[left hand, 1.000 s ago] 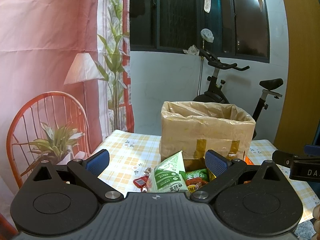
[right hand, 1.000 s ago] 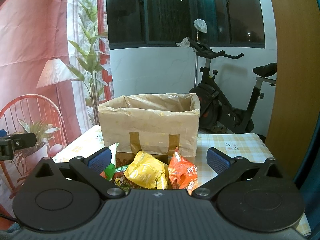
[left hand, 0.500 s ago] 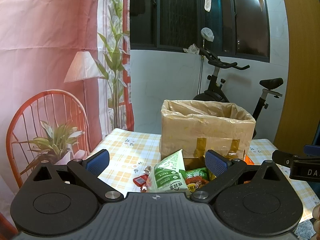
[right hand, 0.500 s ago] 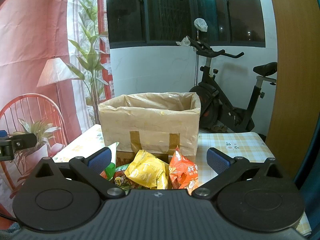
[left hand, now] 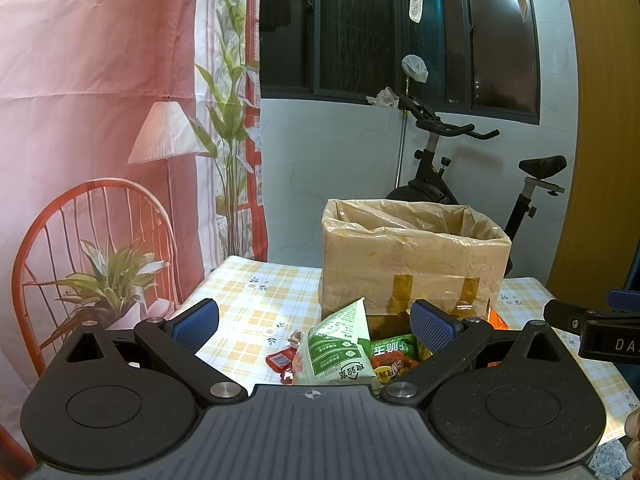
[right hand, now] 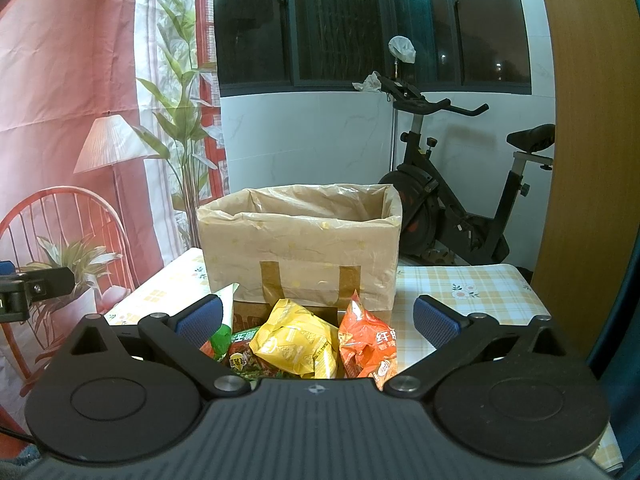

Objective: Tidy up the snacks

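A cardboard box (left hand: 414, 268) lined with a plastic bag stands on the checked table (left hand: 256, 300); the same box (right hand: 300, 256) fills the middle of the right wrist view. Snack packets lie in a heap in front of it: a green-and-white packet (left hand: 340, 350), a green-and-red packet (left hand: 394, 356), small red sachets (left hand: 280, 360), a yellow packet (right hand: 296, 344) and an orange packet (right hand: 370, 346). My left gripper (left hand: 314, 322) hovers open just short of the heap, nothing between its fingers. My right gripper (right hand: 316, 316) is open too, above the yellow and orange packets.
An exercise bike (right hand: 452, 200) stands behind the table. A printed curtain (left hand: 100, 120) hangs on the left, a wooden panel (right hand: 588, 140) on the right. The right gripper's finger (left hand: 592, 328) shows at the left view's right edge. The table's right part (right hand: 472, 292) carries nothing.
Both views have shifted very slightly; the snack heap sits a touch higher in the left wrist view. Both grippers stay open and nothing was taken hold of.
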